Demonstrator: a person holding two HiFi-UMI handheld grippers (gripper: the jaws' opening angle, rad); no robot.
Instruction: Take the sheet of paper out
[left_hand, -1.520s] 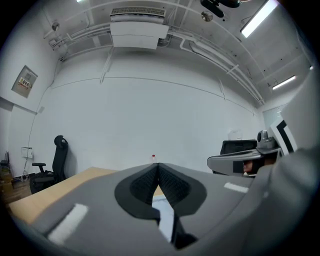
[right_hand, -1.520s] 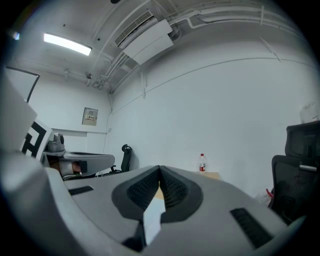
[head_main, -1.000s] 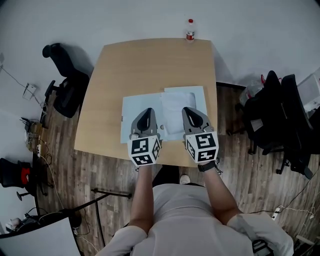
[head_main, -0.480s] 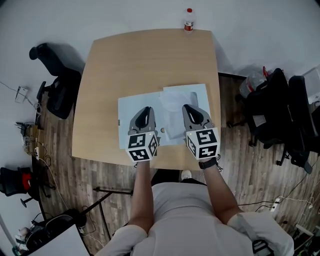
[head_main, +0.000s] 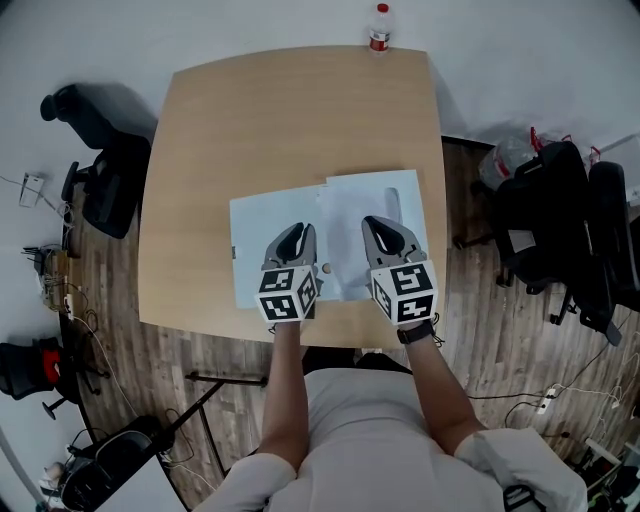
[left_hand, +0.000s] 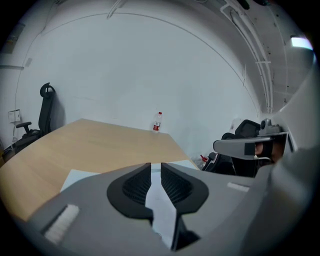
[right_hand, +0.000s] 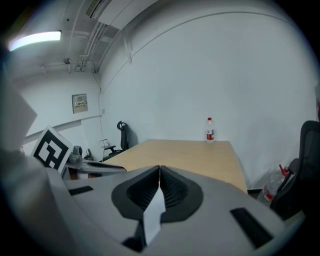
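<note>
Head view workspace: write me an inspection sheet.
Surface: wooden table.
Job's things: white sheet overlapping pale blue sheet, both flat near the front edge.
Clutter: bottle at the far edge.
Grippers: left gripper jaws opening, nothing between them; right gripper shut, empty; both above the sheets.
Cables: cables on the floor, left side.
Surroundings: office chairs on either side, wood floor.

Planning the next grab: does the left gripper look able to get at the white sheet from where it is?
Probably yes. The left gripper hangs over the pale blue folder beside the white sheet, jaws opening with nothing between them, and nothing lies in its way.
</note>
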